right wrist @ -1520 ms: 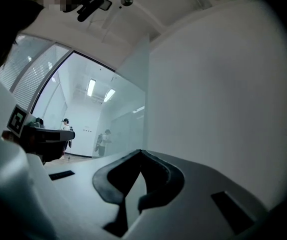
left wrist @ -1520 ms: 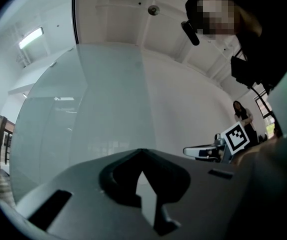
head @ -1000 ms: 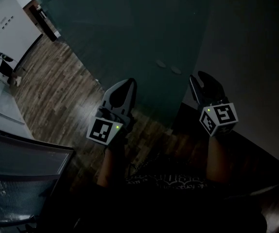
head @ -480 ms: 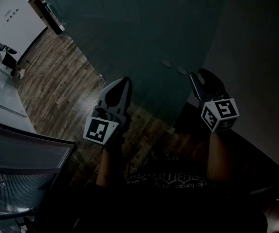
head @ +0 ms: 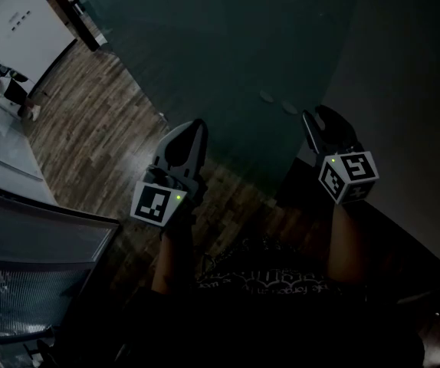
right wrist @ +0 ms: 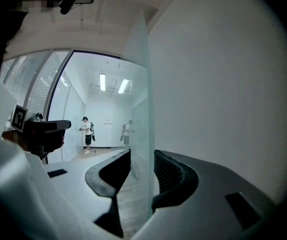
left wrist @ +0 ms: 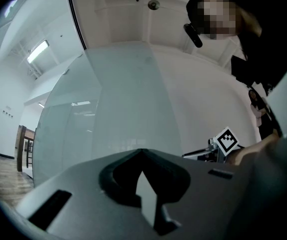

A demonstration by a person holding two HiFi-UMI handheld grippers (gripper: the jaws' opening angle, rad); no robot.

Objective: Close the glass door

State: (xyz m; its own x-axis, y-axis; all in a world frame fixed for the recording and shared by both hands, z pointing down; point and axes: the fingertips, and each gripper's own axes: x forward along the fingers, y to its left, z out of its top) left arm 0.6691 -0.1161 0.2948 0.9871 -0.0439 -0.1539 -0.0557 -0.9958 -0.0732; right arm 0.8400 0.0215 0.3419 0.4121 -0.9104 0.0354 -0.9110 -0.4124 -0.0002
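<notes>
Right gripper view: the right gripper (right wrist: pixel 142 156) has its jaws spread, and the free vertical edge of the glass door (right wrist: pixel 141 109) stands in the gap between them, nearer the right-hand jaw. I cannot tell whether either pad touches the glass. The pane runs away from the jaws toward the far left.

Left gripper view: the left gripper (left wrist: pixel 142 151) has its jaws pressed together at the tips with nothing between them. It points at the broad face of the glass door (left wrist: pixel 118 94), apart from it.

Head view: the left gripper (head: pixel 195 127) is in front of the dark, teal-tinted glass door (head: pixel 228 44). The right gripper (head: pixel 320 117) is at the door's right edge, just beside the white wall (head: pixel 412 75). Two small oval fittings (head: pixel 279 102) sit on the glass between the two grippers, slightly farther off.

Room: a wooden plank floor (head: pixel 90 129) runs under the door and off to the far left. A ribbed glass panel (head: pixel 28 259) fills the near left corner. A person (head: pixel 5 90) stands at the far left. In the right gripper view, a person (right wrist: pixel 87 134) is in a bright white corridor beyond the door, under ceiling strip lights (right wrist: pixel 103 81).
</notes>
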